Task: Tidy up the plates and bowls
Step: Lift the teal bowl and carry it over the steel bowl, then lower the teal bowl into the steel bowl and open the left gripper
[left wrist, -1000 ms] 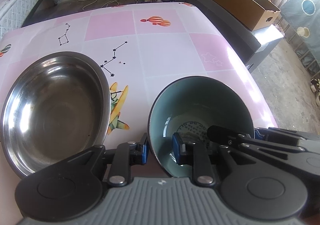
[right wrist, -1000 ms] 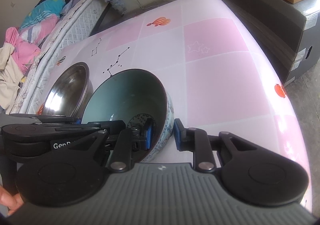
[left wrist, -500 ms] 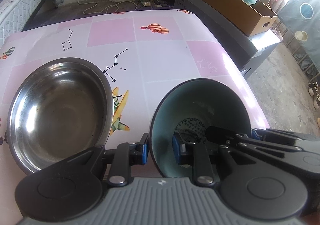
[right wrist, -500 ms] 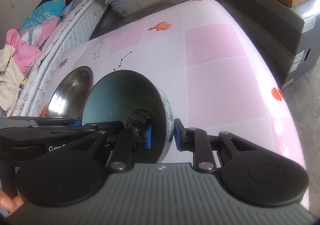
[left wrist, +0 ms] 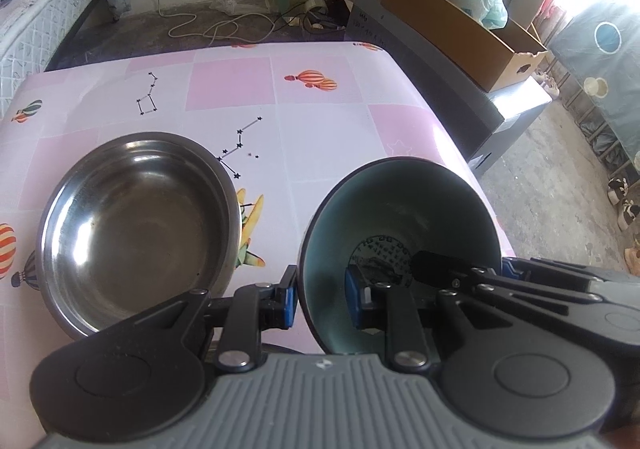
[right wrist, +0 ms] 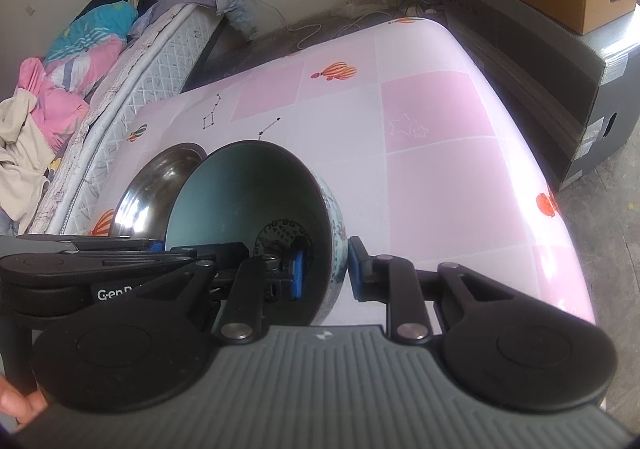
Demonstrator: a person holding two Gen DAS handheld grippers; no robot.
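A teal-glazed ceramic bowl [left wrist: 400, 225] was held tilted above a tabletop [left wrist: 320, 129] covered in a pink and white checked cloth printed with hot-air balloons and star constellations. The bowl was gripped from two sides. The left claw [left wrist: 322, 297] was pinched on the near-left part of the bowl's rim, with one blue-padded finger outside the wall and the other inside. The right claw [right wrist: 326, 273] was pinched on the opposite side of the rim in the same manner, one finger inside the bowl and one against its patterned, pale outer wall. In the left wrist view, the right claw's black linkage was seen reaching into the bowl from the right. A dark printed pattern was visible on the bowl's inner base. A stainless steel bowl [left wrist: 136, 229] sat upright on the tabletop just to the left of the ceramic bowl, and whether the two were touching could not be told. Beyond the tabletop, a mattress [right wrist: 132, 81] piled with crumpled bedding lay to the left, white cables trailed over the floor, and an open cardboard box [left wrist: 464, 33] holding a plastic bag rested on a dark cabinet to the right.
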